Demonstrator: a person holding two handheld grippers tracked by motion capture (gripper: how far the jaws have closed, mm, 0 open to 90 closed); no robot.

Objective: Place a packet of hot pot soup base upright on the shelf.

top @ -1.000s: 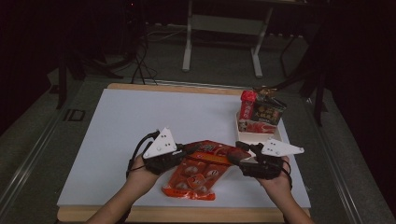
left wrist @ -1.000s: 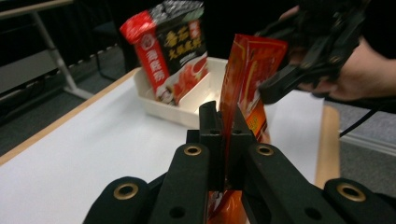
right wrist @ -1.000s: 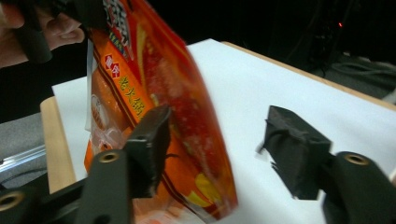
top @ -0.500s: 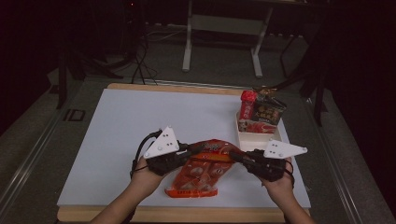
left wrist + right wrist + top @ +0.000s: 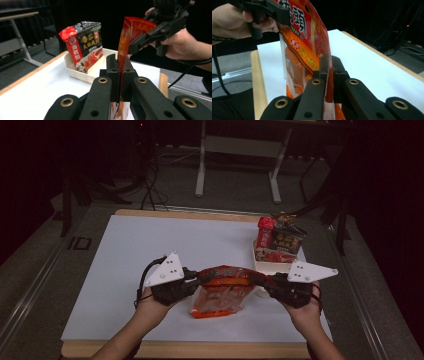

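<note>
**Both tools clamp the orange bag and lift it off the surface**

Tools first: the left tool (image 5: pixel 196 276) has its jaws closed flat on one top corner of the orange bag (image 5: pixel 220 292), and the right tool (image 5: pixel 261 280) has just finished closing on the other top corner, film pinched between its pads. In the left gripper view the thin top edge of the bag (image 5: pixel 122 57) runs straight out of the left tool's (image 5: pixel 120 65) closed jaws to the right tool (image 5: pixel 132 47) farther off.

Going down in size, the white surface (image 5: pixel 150 250) carries everything. A white tray (image 5: pixel 267 267) sits near its right edge, holding an upright red and black packet (image 5: pixel 277 242). The bag hangs between the two tools, just left of the tray, its lower end at or just above the surface.

To do this lift well, I judge both hands should rise together and level, keeping the top seam taut without tearing it, so the bag cannot twist or slip.

Its long axis runs top to bottom, seam up, bottom pointing down toward the person; the seam lies left to right across the surface.
</note>
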